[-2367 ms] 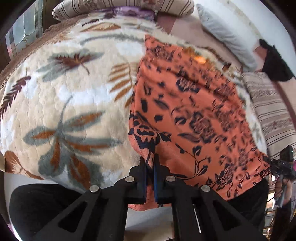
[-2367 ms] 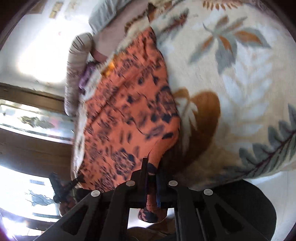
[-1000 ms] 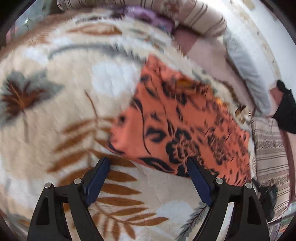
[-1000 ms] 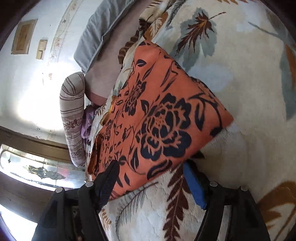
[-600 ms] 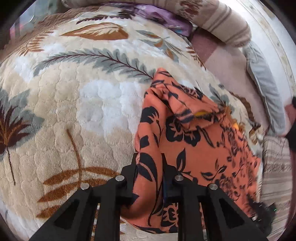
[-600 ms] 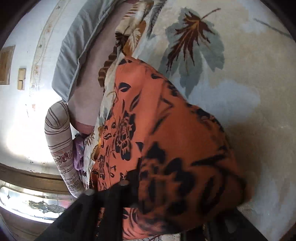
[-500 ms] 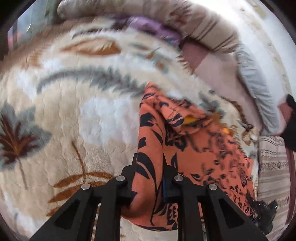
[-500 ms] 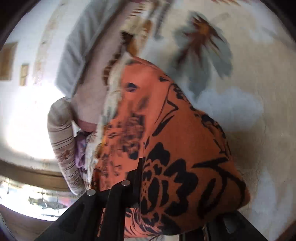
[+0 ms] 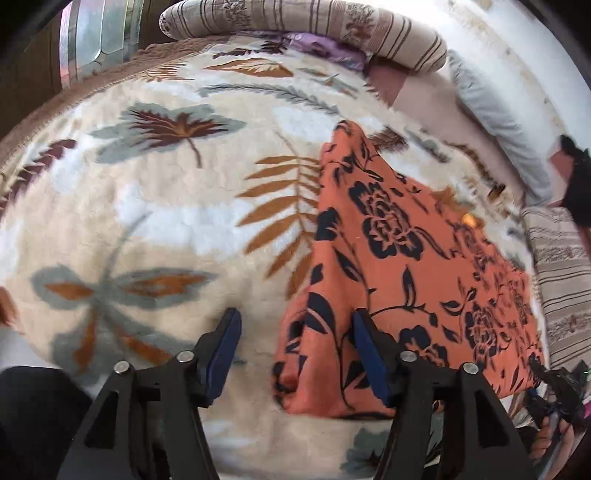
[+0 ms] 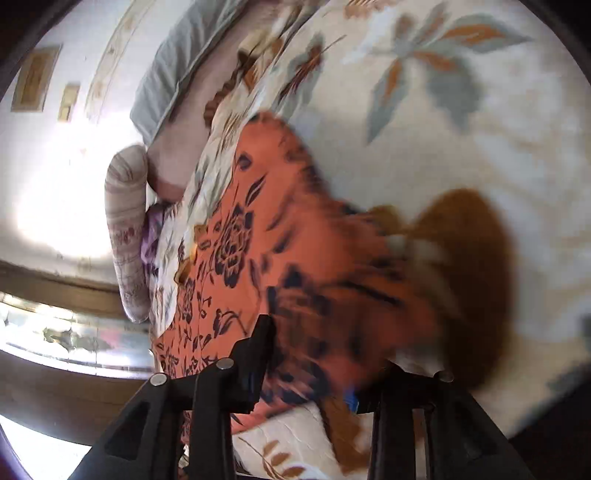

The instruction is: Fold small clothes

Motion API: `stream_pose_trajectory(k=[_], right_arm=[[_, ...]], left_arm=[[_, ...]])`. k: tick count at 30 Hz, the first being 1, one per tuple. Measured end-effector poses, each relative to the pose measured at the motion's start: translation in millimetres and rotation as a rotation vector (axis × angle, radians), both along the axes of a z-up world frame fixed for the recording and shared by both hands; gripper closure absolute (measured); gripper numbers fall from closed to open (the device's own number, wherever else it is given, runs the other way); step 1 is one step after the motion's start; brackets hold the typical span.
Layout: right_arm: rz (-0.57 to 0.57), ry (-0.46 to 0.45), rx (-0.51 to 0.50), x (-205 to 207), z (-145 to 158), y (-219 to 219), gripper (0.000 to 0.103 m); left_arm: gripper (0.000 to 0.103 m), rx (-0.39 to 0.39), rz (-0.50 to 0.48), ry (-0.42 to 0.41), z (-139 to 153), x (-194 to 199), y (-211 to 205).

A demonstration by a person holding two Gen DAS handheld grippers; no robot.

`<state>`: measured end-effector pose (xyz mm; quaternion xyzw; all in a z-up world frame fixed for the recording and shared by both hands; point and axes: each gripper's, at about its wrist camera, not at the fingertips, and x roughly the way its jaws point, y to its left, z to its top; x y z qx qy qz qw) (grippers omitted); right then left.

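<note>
Garment corners loose between both pairs of opening, released jaws.

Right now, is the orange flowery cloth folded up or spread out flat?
Folded. The orange cloth lies on the leafy blanket with a thick, rounded doubled edge nearest the left gripper, whose jaws are opening and not pinching it.

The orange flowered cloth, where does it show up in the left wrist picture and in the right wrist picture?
Left wrist: the orange flowered cloth fills the centre-right and runs down to the lower edge, beside the left gripper.
Right wrist: the cloth runs through the middle to the bottom centre, between the opening jaws of the right gripper.
Shared landmark: the striped bolster.
</note>
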<state>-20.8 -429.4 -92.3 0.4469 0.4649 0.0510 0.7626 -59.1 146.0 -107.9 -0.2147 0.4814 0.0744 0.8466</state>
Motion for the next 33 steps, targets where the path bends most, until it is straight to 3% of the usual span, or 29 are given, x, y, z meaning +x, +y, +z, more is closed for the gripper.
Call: stream_pose_trajectory(k=[2,3,7,10,14,16,18,20,21,22,25,27,29,33], right_arm=[[-0.048,-0.027,-0.083,-12.9,19.0,-12.7,0.031],[-0.081,-0.049,-0.12,-18.8,29.5,-19.0,0.03],[-0.115,-0.133,-0.206,-14.9,67.6,-32.7,0.03],[-0.041,-0.198,-0.218,13.8,90.5,-20.9,0.03],[0.138,-0.217,-0.099,60.3,96.6,12.7,0.03],[0.236,-0.215,-0.046,89.3,88.7,30.1,0.03],[0.32,-0.158,0.024,123.3,65.1,40.4,0.03],[0.296,-0.089,0.059,159.8,36.0,38.3,0.03],[0.279,-0.072,0.056,174.1,24.3,32.5,0.029],[0.224,-0.076,0.05,188.9,15.1,21.6,0.029],[0.02,-0.103,0.156,209.8,-4.0,-15.4,0.03],[-0.038,-0.123,0.167,206.8,0.0,-24.2,0.03],[-0.042,-0.13,0.109,192.7,14.1,-23.1,0.03],[0.042,-0.192,-0.003,142.9,54.2,-8.9,0.029]], left_arm=[[0.036,-0.003,0.024,-0.021,15.4,1.0,9.5],[0.036,0.008,0.041,-0.043,24.7,2.1,13.7],[0.036,0.027,-0.006,-0.093,47.6,25.6,14.7],[0.036,0.065,-0.085,-0.098,53.0,61.0,3.4],[0.036,0.038,-0.152,-0.087,44.9,112.2,-3.8],[0.036,0.088,-0.167,-0.054,34.6,133.6,-9.1],[0.036,0.144,-0.179,0.006,16.4,154.5,-12.9],[0.034,0.182,-0.139,0.06,-2.8,164.7,-8.2],[0.033,0.157,-0.13,0.061,-8.8,169.3,-3.3],[0.032,0.145,-0.113,0.044,-8.8,171.1,0.6],[0.032,0.151,-0.101,0.04,-6.1,174.3,2.9],[0.031,0.142,-0.098,0.031,-5.7,174.8,5.6],[0.031,0.141,-0.083,0.03,-1.2,170.0,8.4],[0.032,0.159,-0.068,-0.032,25.8,137.8,7.2]])
